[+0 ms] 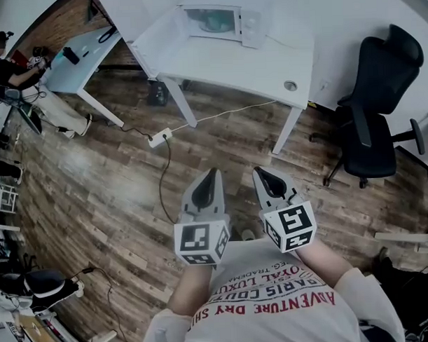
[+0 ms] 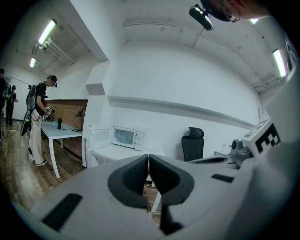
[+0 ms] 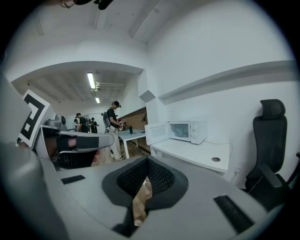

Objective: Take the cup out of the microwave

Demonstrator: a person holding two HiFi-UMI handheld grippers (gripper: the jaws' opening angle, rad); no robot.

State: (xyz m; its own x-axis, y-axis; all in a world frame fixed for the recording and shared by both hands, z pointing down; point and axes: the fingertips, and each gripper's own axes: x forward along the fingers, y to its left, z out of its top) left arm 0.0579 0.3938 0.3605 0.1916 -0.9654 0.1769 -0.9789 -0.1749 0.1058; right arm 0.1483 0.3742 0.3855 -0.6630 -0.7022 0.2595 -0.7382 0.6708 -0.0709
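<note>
A white microwave (image 1: 223, 20) stands at the back of a white table (image 1: 231, 64) far ahead of me, its door (image 1: 159, 32) swung open to the left. Something teal, probably the cup (image 1: 213, 21), shows dimly inside. The left gripper view shows the microwave (image 2: 124, 137) small and distant, and so does the right gripper view (image 3: 186, 130). My left gripper (image 1: 213, 174) and right gripper (image 1: 259, 173) are held side by side close to my chest, over the wooden floor. Both are shut and hold nothing; the left gripper (image 2: 148, 157) and right gripper (image 3: 148, 160) point toward the table.
A black office chair (image 1: 372, 119) stands right of the table. A power strip (image 1: 160, 138) with cables lies on the floor before it. A small round object (image 1: 289, 85) sits on the table's right corner. At the far left a person (image 1: 14, 75) stands by another white table (image 1: 77, 56).
</note>
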